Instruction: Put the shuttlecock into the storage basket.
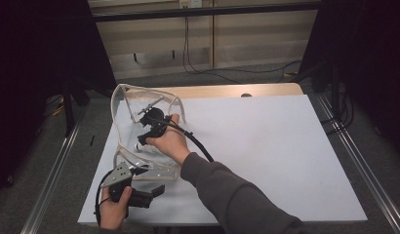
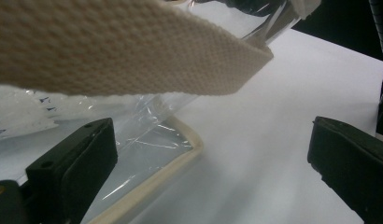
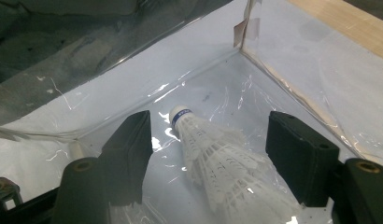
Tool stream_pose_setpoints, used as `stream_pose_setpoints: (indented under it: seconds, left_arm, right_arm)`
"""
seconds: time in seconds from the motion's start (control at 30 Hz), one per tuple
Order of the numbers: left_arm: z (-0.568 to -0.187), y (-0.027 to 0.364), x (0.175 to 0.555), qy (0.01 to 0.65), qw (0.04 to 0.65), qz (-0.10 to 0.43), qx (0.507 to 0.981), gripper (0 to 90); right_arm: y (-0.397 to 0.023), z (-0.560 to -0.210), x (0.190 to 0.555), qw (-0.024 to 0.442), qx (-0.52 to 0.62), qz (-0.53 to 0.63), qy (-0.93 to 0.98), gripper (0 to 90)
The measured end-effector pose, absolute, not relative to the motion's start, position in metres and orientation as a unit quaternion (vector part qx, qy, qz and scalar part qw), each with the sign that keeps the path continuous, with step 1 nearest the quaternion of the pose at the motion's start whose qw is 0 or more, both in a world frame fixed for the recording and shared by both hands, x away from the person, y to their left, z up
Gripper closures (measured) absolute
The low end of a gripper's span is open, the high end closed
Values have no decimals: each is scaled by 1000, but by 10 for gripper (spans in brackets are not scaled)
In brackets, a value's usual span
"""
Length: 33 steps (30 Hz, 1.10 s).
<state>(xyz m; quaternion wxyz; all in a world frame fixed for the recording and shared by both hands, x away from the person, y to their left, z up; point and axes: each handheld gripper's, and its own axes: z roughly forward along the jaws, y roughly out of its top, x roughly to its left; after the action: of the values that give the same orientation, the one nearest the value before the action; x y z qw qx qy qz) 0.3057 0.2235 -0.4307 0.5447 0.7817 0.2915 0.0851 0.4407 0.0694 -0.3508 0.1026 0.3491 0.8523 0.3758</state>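
Holding low at the table's near edge, left gripper (image 1: 159, 189) has jaws wide, nothing between, just by the clear bag (image 1: 121, 105) corner & its woven strap (image 2: 133, 51). Farther in, right gripper (image 3: 208, 154) is inside the bag, jaws apart, not pressing the shuttlecock (image 3: 217, 158) lying on the bag floor. It's prob v. light, feathers crush easily; take it by the cork tip (image 3: 179, 113).

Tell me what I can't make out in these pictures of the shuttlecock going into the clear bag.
- Shuttlecock: right gripper view, feather skirt cut off by the bottom edge; high view, mostly hidden behind the right hand.
- Right gripper: high view, too small to tell how its fingers stand.
- Clear bag: left gripper view, its inside is hidden by the blurred strap.
- Left gripper: left gripper view, finger bases cut off below.
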Motion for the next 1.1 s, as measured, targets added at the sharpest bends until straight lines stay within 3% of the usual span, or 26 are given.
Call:
stream_pose_setpoints:
  seconds: [0.7,1.1]
  left_arm:
    - [-430,223,306,290,542,86,784,15]
    - [-429,222,306,288,543,89,784,15]
  right_arm:
    - [60,-326,422,75,327,409,849,248]
    - [44,-312,418,83,322,418,845,194]
